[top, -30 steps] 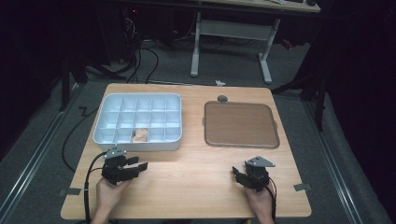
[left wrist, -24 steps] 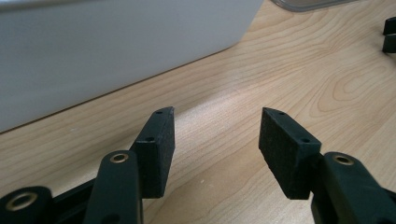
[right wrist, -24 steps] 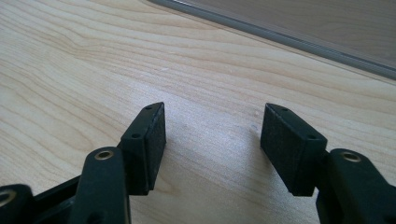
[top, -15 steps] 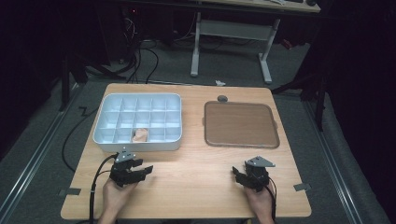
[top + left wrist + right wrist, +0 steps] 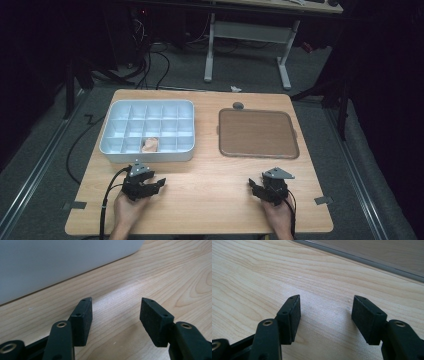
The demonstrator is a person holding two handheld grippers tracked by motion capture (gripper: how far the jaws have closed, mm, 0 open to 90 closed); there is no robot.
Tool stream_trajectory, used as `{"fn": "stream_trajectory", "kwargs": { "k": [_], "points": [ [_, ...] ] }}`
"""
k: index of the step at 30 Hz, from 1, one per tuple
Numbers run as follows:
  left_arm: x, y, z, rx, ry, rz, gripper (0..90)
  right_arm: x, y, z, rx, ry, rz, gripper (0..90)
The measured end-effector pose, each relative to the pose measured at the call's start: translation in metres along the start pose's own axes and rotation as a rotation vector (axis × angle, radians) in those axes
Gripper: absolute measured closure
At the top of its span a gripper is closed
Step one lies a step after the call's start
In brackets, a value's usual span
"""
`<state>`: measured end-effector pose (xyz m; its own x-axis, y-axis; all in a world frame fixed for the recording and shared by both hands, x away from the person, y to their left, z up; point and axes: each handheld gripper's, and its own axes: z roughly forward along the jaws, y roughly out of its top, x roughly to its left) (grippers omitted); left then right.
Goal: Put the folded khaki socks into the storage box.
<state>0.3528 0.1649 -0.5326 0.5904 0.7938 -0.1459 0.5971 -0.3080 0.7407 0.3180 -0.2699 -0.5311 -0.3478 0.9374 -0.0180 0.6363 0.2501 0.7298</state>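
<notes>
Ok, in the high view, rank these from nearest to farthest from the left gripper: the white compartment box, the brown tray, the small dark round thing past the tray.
From the left gripper, at the near left of the table:
1. White plastic compartment box, just beyond it on the left.
2. Flat brown square tray, across on the right.
3. Small dark round object, beyond the tray's far edge.

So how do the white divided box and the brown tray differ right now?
The white divided box is split into many small compartments; the brown tray is one flat, undivided surface. The box holds one small pale object in its near row; the tray holds nothing. Both lie flat on the wooden table.
</notes>
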Motion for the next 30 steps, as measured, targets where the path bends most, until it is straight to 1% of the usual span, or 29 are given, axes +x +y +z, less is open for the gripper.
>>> {"fn": "stream_trajectory", "kwargs": {
  "k": [3, 9, 14, 17, 19, 22, 30],
  "points": [
    [0.000, 0.000, 0.001, -0.008, 0.008, -0.001, 44.2, 0.000, 0.000, 0.000, 0.000, 0.000, 0.000, 40.4],
    [-0.004, -0.003, 0.004, -0.028, 0.044, 0.031, 41.4, 0.000, 0.000, 0.000, 0.000, 0.000, 0.000, 40.4],
    [-0.008, -0.002, 0.005, -0.016, 0.069, 0.060, 38.4, 0.000, 0.000, 0.000, 0.000, 0.000, 0.000, 40.4],
    [-0.010, -0.002, 0.005, -0.014, 0.091, 0.063, 37.4, 0.000, 0.000, 0.000, 0.000, 0.000, 0.000, 40.3],
    [-0.012, -0.002, 0.006, -0.004, 0.108, 0.083, 36.0, 0.000, 0.000, 0.000, 0.000, 0.000, 0.000, 40.3],
    [-0.012, -0.002, 0.006, -0.003, 0.103, 0.082, 34.6, 0.000, 0.000, 0.000, 0.000, 0.000, -0.001, 40.2],
    [-0.012, -0.002, 0.006, -0.002, 0.105, 0.080, 34.0, 0.000, 0.000, 0.000, 0.000, 0.000, -0.002, 40.1]
  ]
}}
